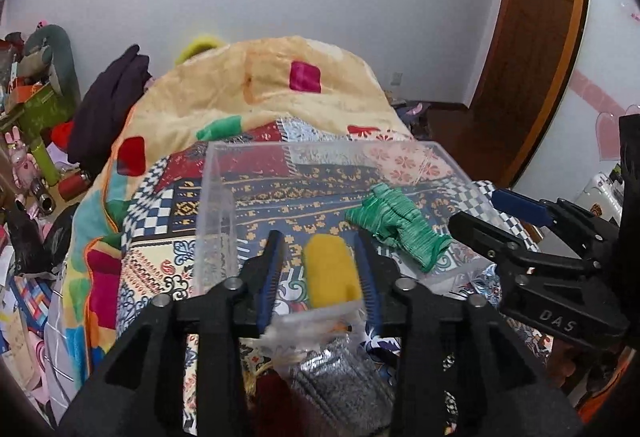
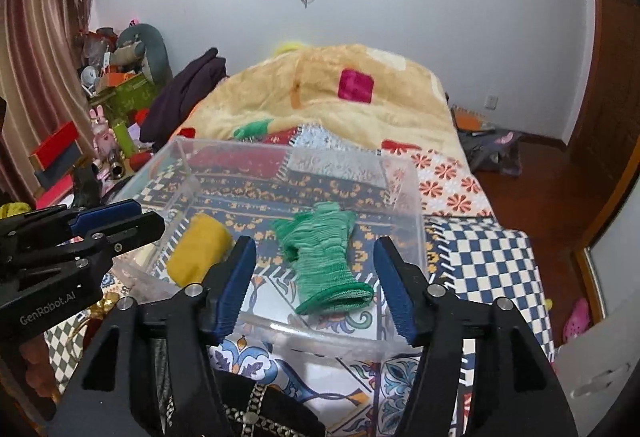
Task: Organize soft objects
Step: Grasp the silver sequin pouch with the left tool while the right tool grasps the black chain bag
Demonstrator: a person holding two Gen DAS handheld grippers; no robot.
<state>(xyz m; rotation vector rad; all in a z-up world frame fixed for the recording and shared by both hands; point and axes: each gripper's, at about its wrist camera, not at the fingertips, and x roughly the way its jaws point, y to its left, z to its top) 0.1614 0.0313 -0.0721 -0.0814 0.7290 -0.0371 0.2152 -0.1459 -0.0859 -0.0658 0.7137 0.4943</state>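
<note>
A clear plastic box (image 1: 218,205) (image 2: 412,205) sits on the patterned bedspread. Inside it lie a green knitted glove (image 1: 400,225) (image 2: 324,257) and a yellow soft roll (image 1: 330,271) (image 2: 198,251). My left gripper (image 1: 320,269) is open over the box's near edge, its fingers on either side of the yellow roll without pressing it. My right gripper (image 2: 316,283) is open, its fingers either side of the glove's cuff, above the box's near wall. Each gripper shows in the other's view: the right one (image 1: 504,213) and the left one (image 2: 116,221).
A grey glittery item (image 1: 340,377) and dark studded fabric (image 2: 256,413) lie on the bed just before the box. A yellow patchwork blanket (image 1: 280,85) is heaped behind it. Cluttered shelves and toys (image 2: 116,85) stand left; a wooden door (image 1: 532,57) right.
</note>
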